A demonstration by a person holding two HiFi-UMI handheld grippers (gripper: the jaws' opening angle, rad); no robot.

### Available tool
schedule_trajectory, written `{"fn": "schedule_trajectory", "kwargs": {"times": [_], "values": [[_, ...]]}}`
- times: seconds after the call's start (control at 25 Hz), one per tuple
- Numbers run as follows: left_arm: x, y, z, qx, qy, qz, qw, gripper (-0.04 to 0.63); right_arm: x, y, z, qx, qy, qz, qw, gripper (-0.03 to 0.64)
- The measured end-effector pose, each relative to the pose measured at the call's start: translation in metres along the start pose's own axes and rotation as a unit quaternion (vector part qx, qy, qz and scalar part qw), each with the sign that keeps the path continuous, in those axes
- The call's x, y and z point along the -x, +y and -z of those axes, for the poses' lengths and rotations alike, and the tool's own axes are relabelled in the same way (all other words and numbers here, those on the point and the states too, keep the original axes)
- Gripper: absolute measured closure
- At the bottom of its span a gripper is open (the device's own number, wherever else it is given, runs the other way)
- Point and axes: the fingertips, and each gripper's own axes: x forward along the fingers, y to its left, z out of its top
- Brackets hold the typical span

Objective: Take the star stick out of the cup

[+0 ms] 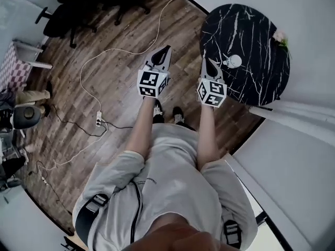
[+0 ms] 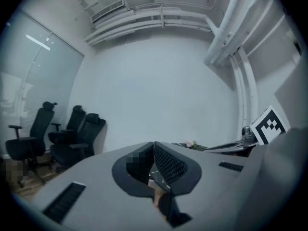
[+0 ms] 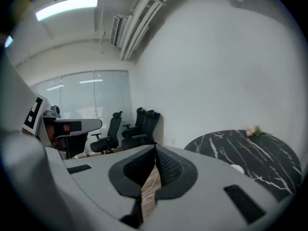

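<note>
A: Item one, grippers?

B: Left gripper: jaws together, nothing between them, over bare floor. Right gripper: jaws likewise closed and empty, tip at the 9 o'clock rim of the table as the head view shows it.

A: Item two, the task's thing?

B: Cup: small, white, on the black table, at 3 o'clock from the right tip in the head view, near but apart. Star stick: too small for us to make out; we take it to stand in the cup.

A: Item three, hazards?

B: First, closed jaws. If we reach in like this, we knock the cup instead of taking the stick. Second, a light cup. If we pull the stick with nothing steadying the cup, we judge that it lifts or tips along, and the left gripper is well apart from it. Third, the flower at the table's 1 o'clock edge: well clear, low risk. Fourth, the cable on the floor at 9 o'clock: we could catch a foot if we step that way.
</note>
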Motion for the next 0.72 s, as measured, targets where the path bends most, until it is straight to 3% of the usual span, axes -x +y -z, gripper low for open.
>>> {"fn": "schedule_trajectory", "kwargs": {"times": [0.2, 0.36, 0.56, 0.72], "values": [[-0.06, -0.104, 0.003, -0.015, 0.0, 0.138, 0.9903, 0.572, 0.079, -0.092, 0.006, -0.051, -0.024, 0.143, 0.988, 0.581], [-0.081, -0.177, 0.018, -0.023, 0.016, 0.204, 0.9785, 0.572, 0.144, -0.133, 0.018, -0.08, -0.042, 0.22, 0.971, 0.581], [-0.067, -0.221, 0.043, -0.031, 0.043, 0.226, 0.9726, 0.572, 0.196, -0.146, 0.047, -0.109, -0.056, 0.269, 0.955, 0.581], [-0.06, -0.224, 0.052, -0.039, 0.053, 0.23, 0.9709, 0.572, 0.2, -0.136, 0.064, -0.116, -0.049, 0.268, 0.955, 0.581]]}}
